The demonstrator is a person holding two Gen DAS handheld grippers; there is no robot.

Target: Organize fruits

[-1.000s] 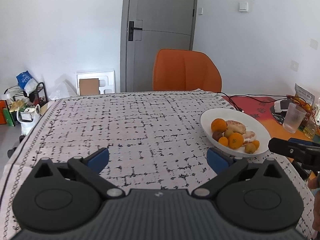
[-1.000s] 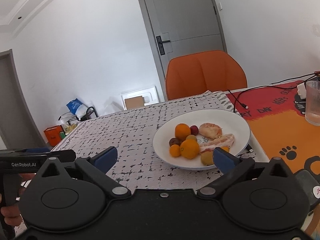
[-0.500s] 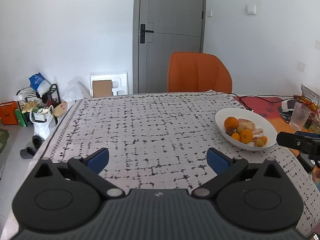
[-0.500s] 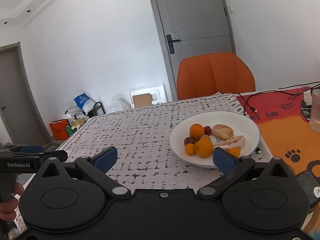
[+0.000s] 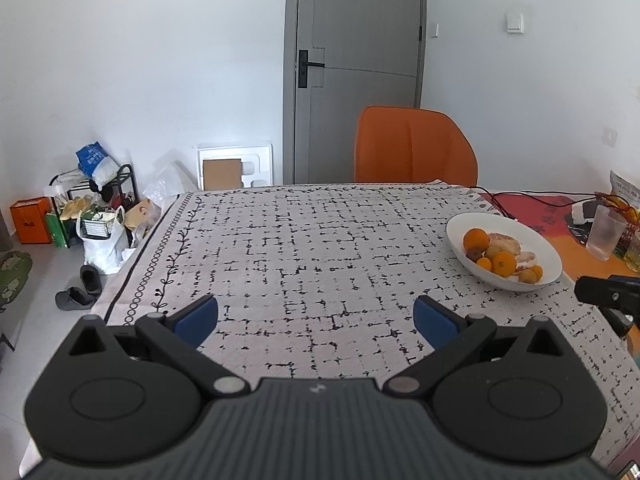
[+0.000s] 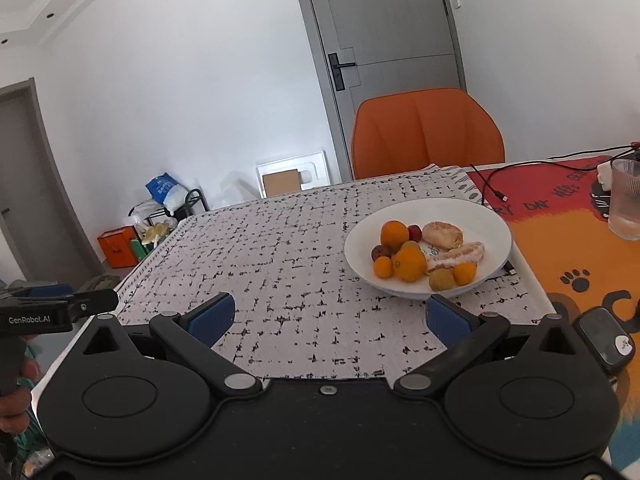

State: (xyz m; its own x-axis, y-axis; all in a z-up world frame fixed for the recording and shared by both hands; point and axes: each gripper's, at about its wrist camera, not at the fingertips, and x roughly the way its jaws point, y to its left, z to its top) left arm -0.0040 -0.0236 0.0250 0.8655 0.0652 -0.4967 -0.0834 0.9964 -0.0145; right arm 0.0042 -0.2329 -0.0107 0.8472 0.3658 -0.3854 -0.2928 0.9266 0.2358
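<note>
A white plate (image 6: 480,216) holds several fruits: oranges (image 6: 409,264), a peeled orange (image 6: 443,235), peeled segments (image 6: 460,254), small dark red fruits and a brownish one (image 6: 442,279). The plate also shows in the left wrist view (image 5: 536,240) at the right. My right gripper (image 6: 330,318) is open and empty, just short of the plate's near rim. My left gripper (image 5: 316,318) is open and empty over the patterned tablecloth (image 5: 312,248), well left of the plate.
An orange chair (image 5: 416,146) stands at the table's far side before a grey door. A clear cup (image 6: 625,202) and a black cable (image 6: 492,184) lie on the orange-red mat (image 6: 568,248) to the right. Floor clutter (image 5: 96,216) sits left.
Both grippers have drawn back from the table, so the plate looks smaller and farther in both views. Both stay open and empty. The fruits have not moved.
</note>
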